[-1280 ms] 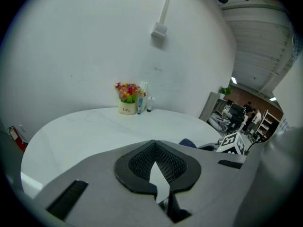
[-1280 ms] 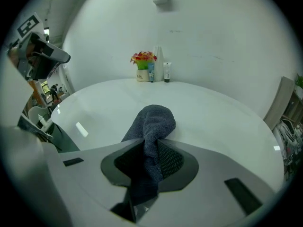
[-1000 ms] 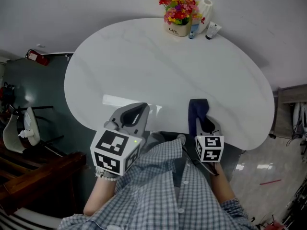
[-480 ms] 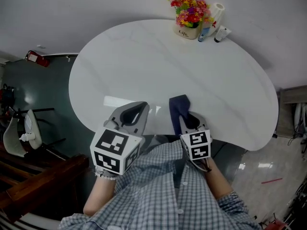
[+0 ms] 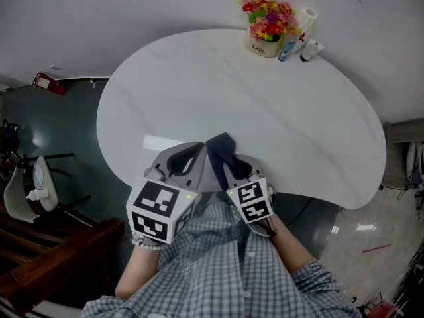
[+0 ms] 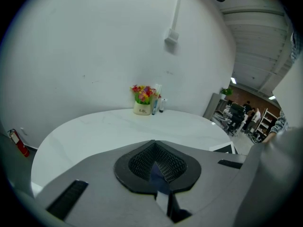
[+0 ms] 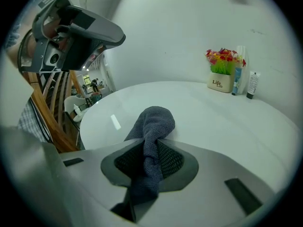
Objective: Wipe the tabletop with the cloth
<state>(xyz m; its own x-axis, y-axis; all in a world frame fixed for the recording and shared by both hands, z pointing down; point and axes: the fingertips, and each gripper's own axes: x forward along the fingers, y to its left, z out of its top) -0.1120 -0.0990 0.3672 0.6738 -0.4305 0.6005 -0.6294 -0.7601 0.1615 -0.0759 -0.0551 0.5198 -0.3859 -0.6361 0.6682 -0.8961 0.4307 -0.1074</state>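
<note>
A white, rounded table [image 5: 265, 98] stands against a pale wall, with a dark floor to its left. Nearest the camera is the person's checked shirt [image 5: 225, 270], and just beyond it both grippers sit side by side at the table's near edge. The left gripper [image 5: 185, 159] is held over that edge with its jaws together and nothing clamped between them. A sliver of blue shows through the small gap at its pads, but I cannot tell what it is. The right gripper [image 5: 233, 169] is just beside it, with its jaws clamped on a dark blue cloth [image 5: 220, 150]. The cloth runs up between the ribbed pads, and its bunched free end lies on the tabletop just ahead of the jaws. That end is close to the tip of the left gripper. At the far edge, by the wall, stands a pot of flowers [image 5: 266, 26]. Beside the pot are a white roll [image 5: 306, 17] and two small bottles [image 5: 309, 50], all well apart from the cloth.
</note>
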